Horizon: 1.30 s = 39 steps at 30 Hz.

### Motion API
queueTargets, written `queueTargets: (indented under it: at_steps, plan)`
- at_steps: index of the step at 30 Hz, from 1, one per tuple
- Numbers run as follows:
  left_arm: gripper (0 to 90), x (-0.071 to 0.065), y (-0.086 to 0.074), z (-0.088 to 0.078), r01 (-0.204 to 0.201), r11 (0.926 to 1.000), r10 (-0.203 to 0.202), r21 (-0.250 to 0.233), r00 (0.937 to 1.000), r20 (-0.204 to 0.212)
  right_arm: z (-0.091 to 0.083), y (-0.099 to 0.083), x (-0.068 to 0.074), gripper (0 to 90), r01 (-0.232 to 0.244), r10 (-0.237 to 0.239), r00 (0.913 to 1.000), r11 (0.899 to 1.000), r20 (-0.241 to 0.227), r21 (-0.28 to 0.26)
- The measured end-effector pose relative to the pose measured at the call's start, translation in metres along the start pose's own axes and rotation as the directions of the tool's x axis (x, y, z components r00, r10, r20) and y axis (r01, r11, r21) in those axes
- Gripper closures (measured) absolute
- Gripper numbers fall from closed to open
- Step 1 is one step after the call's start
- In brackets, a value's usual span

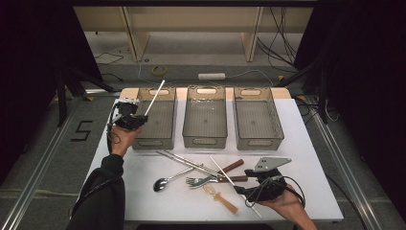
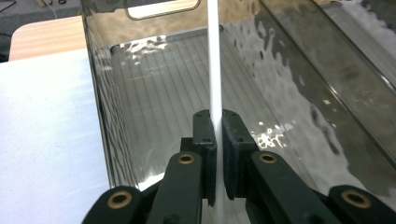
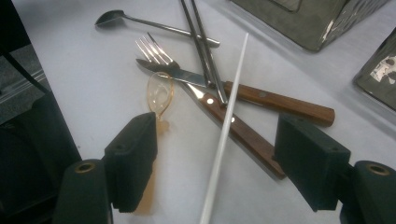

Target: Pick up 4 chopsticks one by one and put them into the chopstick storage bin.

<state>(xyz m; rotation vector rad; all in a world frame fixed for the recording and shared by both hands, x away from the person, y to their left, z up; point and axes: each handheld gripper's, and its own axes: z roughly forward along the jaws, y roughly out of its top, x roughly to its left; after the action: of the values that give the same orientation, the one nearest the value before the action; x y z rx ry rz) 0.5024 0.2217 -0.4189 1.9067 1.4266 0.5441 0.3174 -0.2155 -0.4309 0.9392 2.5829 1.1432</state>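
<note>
Two hand-held grippers at work. Left hand-held gripper (image 1: 135, 120), left of frame, jaws clamped on white chopstick (image 1: 155, 97); stick's long axis slants up-right over leftmost bin (image 1: 168, 120), lengthwise with it. Right hand-held gripper (image 3: 219, 163) gapes wide, empty, straddling second white chopstick (image 3: 223, 135) flat on table (image 1: 297, 143), lower right, nearer that hand.

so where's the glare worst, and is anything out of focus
Left gripper view: rippled glare across the clear bin wall; the white chopstick stays sharp. Right gripper view: the claw's near pads look soft, the fork crisp. High view: dark surroundings, evenly lit table.
</note>
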Motion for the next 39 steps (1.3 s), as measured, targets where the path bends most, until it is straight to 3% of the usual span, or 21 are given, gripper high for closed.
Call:
queueTargets:
  at_steps: [7,13,15,19,22,28,30,32,34,39]
  plan:
    - [84.9,0.003,0.002,0.011,0.023,0.9983,-0.021,0.053,0.9990,-0.039,0.001,0.000,0.000,30.8,0.001,-0.001,1.0000,1.000,-0.003,0.004]
    - [83.2,0.003,0.003,0.015,0.042,0.9979,-0.039,0.050,0.9973,-0.061,0.001,0.001,0.001,30.8,0.006,-0.006,1.0000,1.000,-0.002,0.006]
    - [74.4,0.002,0.005,0.013,0.062,0.9976,-0.060,0.031,0.9963,-0.062,0.001,0.001,0.001,30.9,0.010,-0.010,0.9999,1.000,-0.010,0.001]
    - [62.7,0.000,0.008,0.006,0.061,0.9981,-0.060,0.008,0.9961,-0.064,0.001,0.001,0.002,30.9,0.008,-0.008,0.9999,1.000,-0.007,0.001]
    - [53.9,-0.005,0.008,-0.002,0.056,0.9984,-0.057,-0.007,0.9979,-0.033,0.001,0.001,0.001,30.9,0.010,-0.010,0.9999,1.000,0.000,0.007]
    - [35.3,-0.024,-0.002,-0.024,0.035,0.9984,-0.030,-0.044,0.9949,0.096,0.002,0.001,0.000,32.1,0.010,-0.012,0.9996,0.999,0.027,0.041]
    - [31.3,-0.031,-0.003,-0.032,0.020,0.9987,-0.014,-0.047,0.9919,0.126,0.003,0.001,0.000,33.6,0.012,-0.014,0.9994,0.998,0.033,0.055]
    - [30.0,-0.037,-0.006,-0.041,0.015,0.9970,-0.001,-0.076,0.9839,0.179,0.004,0.002,0.000,34.5,0.009,-0.012,0.9988,0.997,0.047,0.074]
    - [27.4,-0.043,-0.008,-0.048,0.000,0.9958,0.018,-0.091,0.9824,0.186,0.005,0.001,0.001,35.7,0.010,-0.015,0.9984,0.996,0.055,0.093]
    - [23.5,-0.057,-0.019,-0.059,-0.036,0.9931,0.063,-0.112,0.9686,0.241,0.009,-0.001,0.000,40.8,0.000,-0.009,0.9982,0.989,0.059,0.148]
